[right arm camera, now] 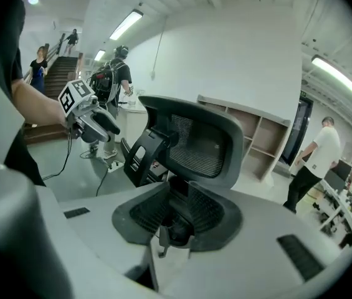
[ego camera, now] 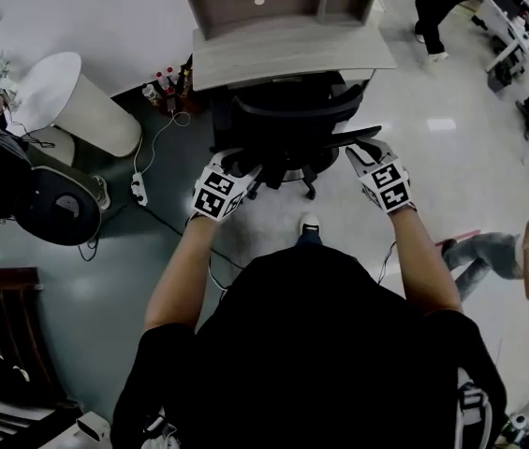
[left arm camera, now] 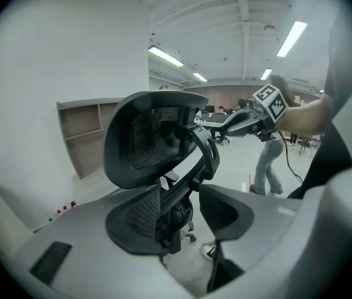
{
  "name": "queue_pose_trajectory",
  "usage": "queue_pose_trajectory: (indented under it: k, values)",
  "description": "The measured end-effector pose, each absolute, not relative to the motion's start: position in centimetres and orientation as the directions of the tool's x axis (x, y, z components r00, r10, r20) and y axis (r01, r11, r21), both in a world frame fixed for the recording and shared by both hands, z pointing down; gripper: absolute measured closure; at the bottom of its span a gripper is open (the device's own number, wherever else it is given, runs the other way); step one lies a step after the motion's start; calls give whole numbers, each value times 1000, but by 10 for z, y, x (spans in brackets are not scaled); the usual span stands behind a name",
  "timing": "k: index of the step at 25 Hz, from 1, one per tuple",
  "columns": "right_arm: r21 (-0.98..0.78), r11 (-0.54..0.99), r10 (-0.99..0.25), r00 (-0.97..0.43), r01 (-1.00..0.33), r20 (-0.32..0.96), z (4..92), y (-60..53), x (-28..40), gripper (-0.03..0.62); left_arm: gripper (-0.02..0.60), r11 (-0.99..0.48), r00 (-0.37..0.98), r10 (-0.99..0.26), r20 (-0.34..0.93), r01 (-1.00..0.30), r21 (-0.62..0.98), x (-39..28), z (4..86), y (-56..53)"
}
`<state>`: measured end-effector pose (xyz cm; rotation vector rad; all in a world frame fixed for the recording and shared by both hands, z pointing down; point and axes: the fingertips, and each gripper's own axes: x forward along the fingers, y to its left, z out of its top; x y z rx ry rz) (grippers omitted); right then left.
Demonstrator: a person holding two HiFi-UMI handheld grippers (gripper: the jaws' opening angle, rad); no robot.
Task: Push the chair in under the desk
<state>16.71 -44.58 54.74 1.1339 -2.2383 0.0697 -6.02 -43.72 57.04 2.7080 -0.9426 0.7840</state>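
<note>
Head view: chair [ego camera: 292, 120] looks tucked under desk [ego camera: 292, 59], prob. done; left claw [ego camera: 243, 168] wide apart, right claw [ego camera: 356, 150] part-open, both empty.

Chair [ego camera: 287, 124]: black, mesh weave on back and headrest. Desk [ego camera: 287, 54] at 12 o'clock: pale grey wood grain. Shelf [ego camera: 273, 7] above it: grey, insets possibly reddish-brown in the dim light. Left gripper [ego camera: 248, 168] and right gripper [ego camera: 361, 150]: cubes with black-and-white square markers, jaw bodies light grey. Round table [ego camera: 58, 87] at 10 o'clock: white. Floor [ego camera: 451, 185]: pale grey, glossy. Person's top [ego camera: 311, 344]: black.
</note>
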Motion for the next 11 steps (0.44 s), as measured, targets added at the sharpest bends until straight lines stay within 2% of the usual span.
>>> queue_pose_trajectory:
  k: [11]
  values:
    - [148, 572, -749, -440, -807, 496, 535, -445, 165, 572, 439, -737, 696, -579, 426, -670, 93, -63, 552, -436]
